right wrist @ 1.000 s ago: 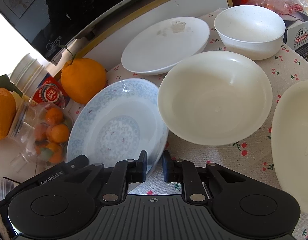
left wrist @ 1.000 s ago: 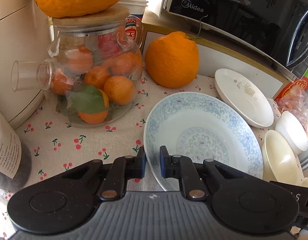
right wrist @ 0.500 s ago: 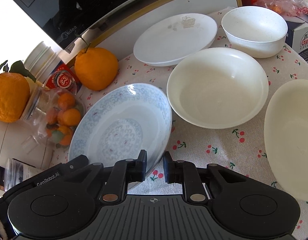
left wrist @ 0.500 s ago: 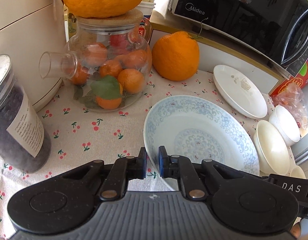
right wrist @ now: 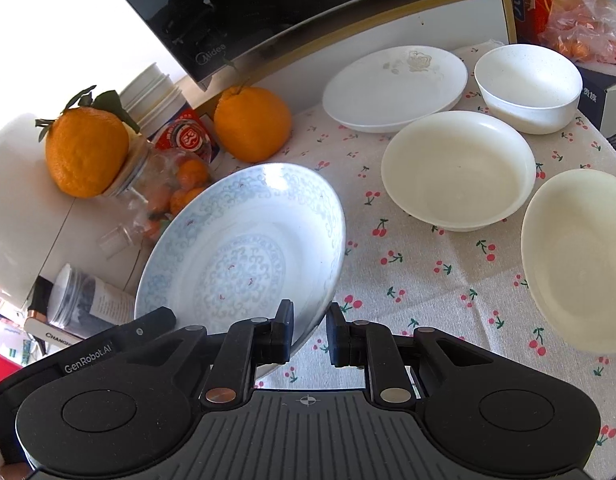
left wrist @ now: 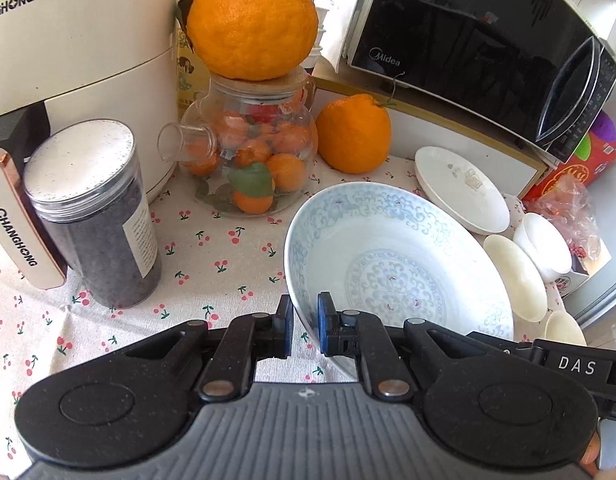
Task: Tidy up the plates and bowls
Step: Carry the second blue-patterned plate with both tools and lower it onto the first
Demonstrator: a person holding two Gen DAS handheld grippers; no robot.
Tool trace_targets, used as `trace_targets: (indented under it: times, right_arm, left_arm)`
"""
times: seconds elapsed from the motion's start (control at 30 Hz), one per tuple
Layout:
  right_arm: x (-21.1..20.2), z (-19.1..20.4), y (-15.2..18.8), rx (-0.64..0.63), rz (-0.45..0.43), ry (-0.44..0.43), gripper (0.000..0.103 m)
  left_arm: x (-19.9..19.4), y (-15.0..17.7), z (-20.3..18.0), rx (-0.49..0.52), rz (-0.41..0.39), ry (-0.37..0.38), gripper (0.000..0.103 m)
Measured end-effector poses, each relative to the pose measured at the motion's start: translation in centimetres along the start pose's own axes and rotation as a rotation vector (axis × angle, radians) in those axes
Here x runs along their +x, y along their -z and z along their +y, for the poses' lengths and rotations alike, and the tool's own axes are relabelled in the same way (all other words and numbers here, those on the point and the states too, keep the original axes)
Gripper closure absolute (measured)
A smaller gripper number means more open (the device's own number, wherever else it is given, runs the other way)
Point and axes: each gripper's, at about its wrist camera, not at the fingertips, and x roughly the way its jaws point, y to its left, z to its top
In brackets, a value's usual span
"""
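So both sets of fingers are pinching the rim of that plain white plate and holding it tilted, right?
Not quite: it is the blue-patterned plate, not a plain white one. Both wrist views show fingers pinching its rim; the right wrist view shows it tilted. The plain white plate sits untouched near the microwave.

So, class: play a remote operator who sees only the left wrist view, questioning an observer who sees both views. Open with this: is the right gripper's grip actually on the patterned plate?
Observer: Yes. The right gripper is closed on the near rim of the blue-patterned plate. Your view shows only that gripper's body, not its fingers.
Operator: My view has the cream bowls edge-on. Is anything in them?
Observer: No. The right wrist view looks into both, and the nearer cream bowl and the farther cream bowl are empty.
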Motion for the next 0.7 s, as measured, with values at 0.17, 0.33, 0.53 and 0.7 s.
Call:
trace_targets:
  times: [0.17,0.33,0.53,0.7]
  right_arm:
    - [-1.5,0.2,0.7,-0.033,-0.002,-0.013,0.086]
    - [-3.4,1.2,1.8,-0.091,-0.012,-0.029,0.086]
    - [-5.3,2.0,4.0,-0.142,-0.004,-0.053,0.085]
    - [-6.4,2.8,6.5,-0.201,0.028,-0.071,0.085]
  left_arm:
    - [-2.1,0.7,0.4,-0.011,-0.017,0.008,0.093]
    - [-4.1,2.1,1.0,-0.036,-0.027,0.002,0.092]
    - [-6.2,4.2,1.6,-0.058,-0.037,-0.003,0.092]
    - [-8.3,6.5,2.5,-0.089,-0.039,-0.019,0.092]
